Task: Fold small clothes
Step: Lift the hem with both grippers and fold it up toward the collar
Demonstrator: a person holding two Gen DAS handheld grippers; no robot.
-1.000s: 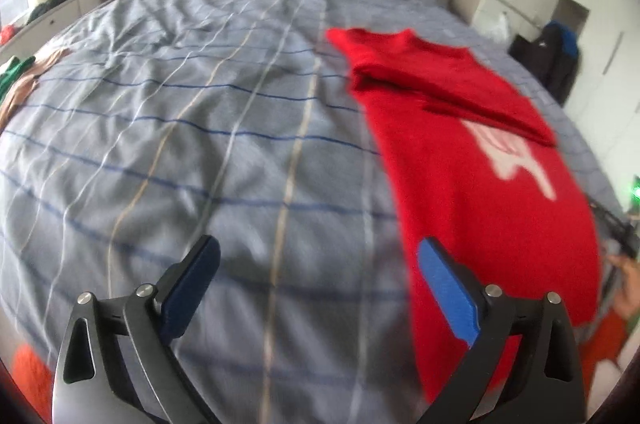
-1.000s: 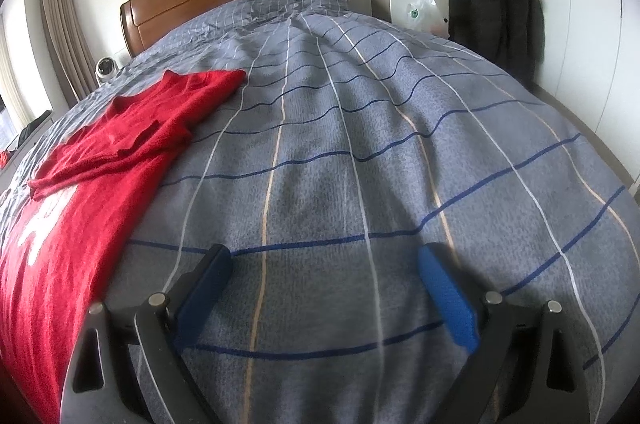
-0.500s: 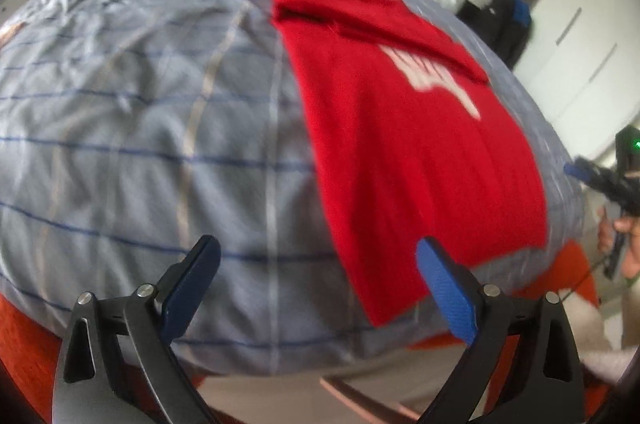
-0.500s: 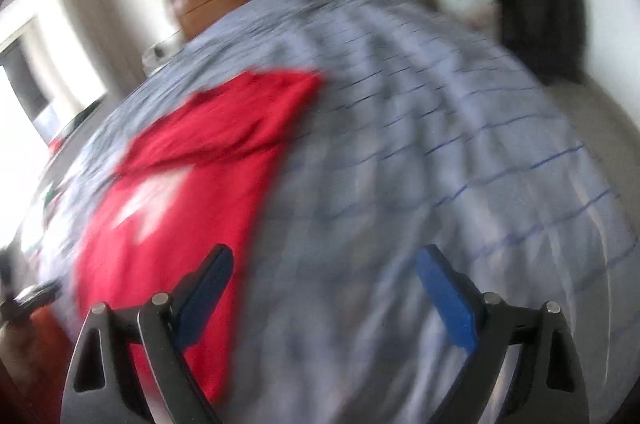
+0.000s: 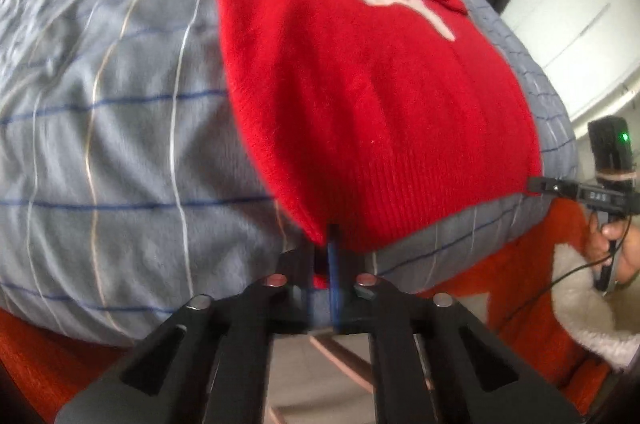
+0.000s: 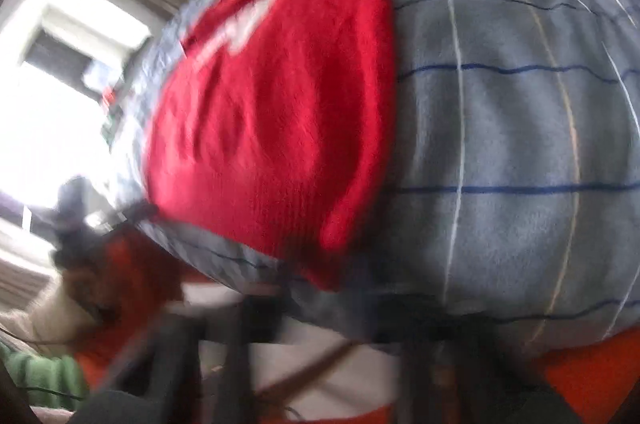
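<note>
A red knitted sweater with a white print lies flat on the grey checked bed, sleeves folded in at the far end. My left gripper is shut on the sweater's near left hem corner at the bed's edge. In the left wrist view my right gripper touches the hem's right corner. In the right wrist view the sweater fills the left half. The right gripper is heavily blurred at the near hem corner; whether its jaws are closed cannot be told.
The grey checked duvet covers the bed, with bare room left of the sweater. An orange sheet hangs below the bed edge. A wardrobe and a dark jacket stand at the right. A bright window shows in the right wrist view.
Both grippers dropped to the sweater's near hem at the bed edge. The left gripper went from wide open to shut on the left hem corner. The right view swung left and blurred.
</note>
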